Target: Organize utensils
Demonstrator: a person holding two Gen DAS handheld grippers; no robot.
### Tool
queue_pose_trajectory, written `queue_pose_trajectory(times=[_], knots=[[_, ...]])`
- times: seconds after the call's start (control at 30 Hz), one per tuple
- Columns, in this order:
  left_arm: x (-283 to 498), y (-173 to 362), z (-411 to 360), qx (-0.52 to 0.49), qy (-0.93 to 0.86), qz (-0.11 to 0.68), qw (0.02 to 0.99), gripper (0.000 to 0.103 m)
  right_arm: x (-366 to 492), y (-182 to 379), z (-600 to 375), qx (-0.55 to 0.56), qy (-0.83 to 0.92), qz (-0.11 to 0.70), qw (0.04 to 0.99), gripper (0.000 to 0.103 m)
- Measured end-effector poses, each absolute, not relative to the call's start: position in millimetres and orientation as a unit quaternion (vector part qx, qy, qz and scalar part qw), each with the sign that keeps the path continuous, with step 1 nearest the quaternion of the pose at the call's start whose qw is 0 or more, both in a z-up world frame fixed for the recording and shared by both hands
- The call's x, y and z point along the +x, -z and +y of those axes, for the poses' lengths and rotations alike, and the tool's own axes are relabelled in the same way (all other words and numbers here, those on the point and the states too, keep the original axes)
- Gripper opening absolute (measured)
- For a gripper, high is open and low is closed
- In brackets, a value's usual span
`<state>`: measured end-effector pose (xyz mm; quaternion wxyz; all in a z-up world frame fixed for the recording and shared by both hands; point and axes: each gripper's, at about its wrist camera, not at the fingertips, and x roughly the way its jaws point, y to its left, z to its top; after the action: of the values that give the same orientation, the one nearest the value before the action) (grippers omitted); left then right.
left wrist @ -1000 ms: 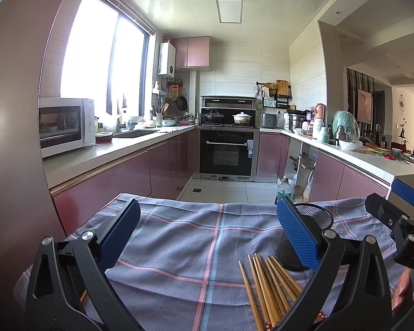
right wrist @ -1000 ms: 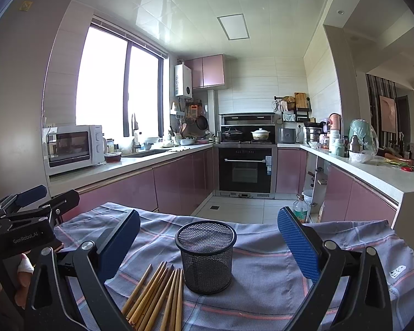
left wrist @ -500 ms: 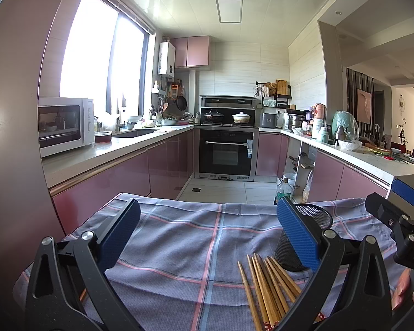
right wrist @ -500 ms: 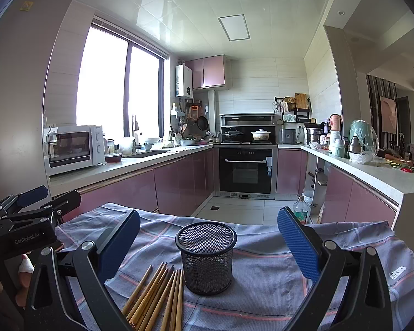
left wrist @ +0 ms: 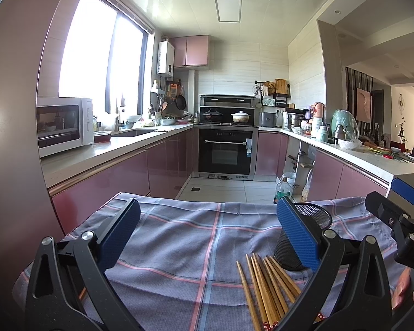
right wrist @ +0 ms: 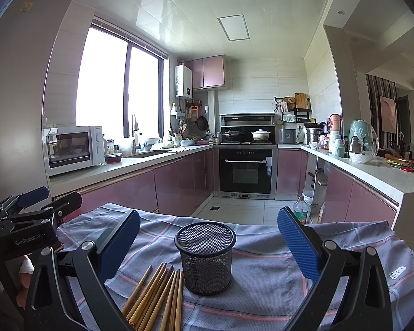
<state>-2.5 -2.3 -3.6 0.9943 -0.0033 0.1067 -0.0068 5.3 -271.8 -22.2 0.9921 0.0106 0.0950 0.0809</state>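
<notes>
Several wooden chopsticks [right wrist: 157, 298] lie in a loose bundle on the checked cloth [right wrist: 262, 270], just left of an upright black mesh cup [right wrist: 205, 256]. My right gripper [right wrist: 207, 242] is open, its blue pads on either side of the cup and above the cloth. In the left wrist view the chopsticks [left wrist: 265, 287] lie at lower right with the mesh cup [left wrist: 309, 237] partly behind the right blue pad. My left gripper [left wrist: 207, 234] is open over bare cloth [left wrist: 179, 237], holding nothing. Each gripper shows at the edge of the other's view.
The cloth-covered table ends at a tiled floor [right wrist: 243, 207] with pink cabinets on both sides. A counter with a microwave [right wrist: 71, 149] runs along the left, another counter [right wrist: 378, 171] along the right. A hand [left wrist: 408, 289] holds the right gripper's handle.
</notes>
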Motion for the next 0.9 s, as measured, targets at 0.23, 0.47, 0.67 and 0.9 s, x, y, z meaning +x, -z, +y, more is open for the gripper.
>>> queue_pose_trajectory(times=[0.23,0.47,0.67,0.9], knots=[[-2.2,3.6,-2.3,-0.003,0.007,0.107,0.994,0.097,5.4,22.3,-271.6,0.010,-0.080,0.095,0.992,0.096],[-0.5,5.2,-4.9,-0.001,0.008,0.109,0.994,0.097,5.7,25.1,-273.7,0.011,-0.082,0.098,0.992,0.096],[1.7,8.6,-6.7,-0.002,0.012,0.114,0.993,0.097,7.0,26.7,-274.4,0.014,-0.083,0.100,0.991,0.096],[5.3,10.5,-4.7,0.000,0.017,0.124,0.992,0.097,9.2,29.3,-276.9,0.016,-0.088,0.109,0.990,0.096]])
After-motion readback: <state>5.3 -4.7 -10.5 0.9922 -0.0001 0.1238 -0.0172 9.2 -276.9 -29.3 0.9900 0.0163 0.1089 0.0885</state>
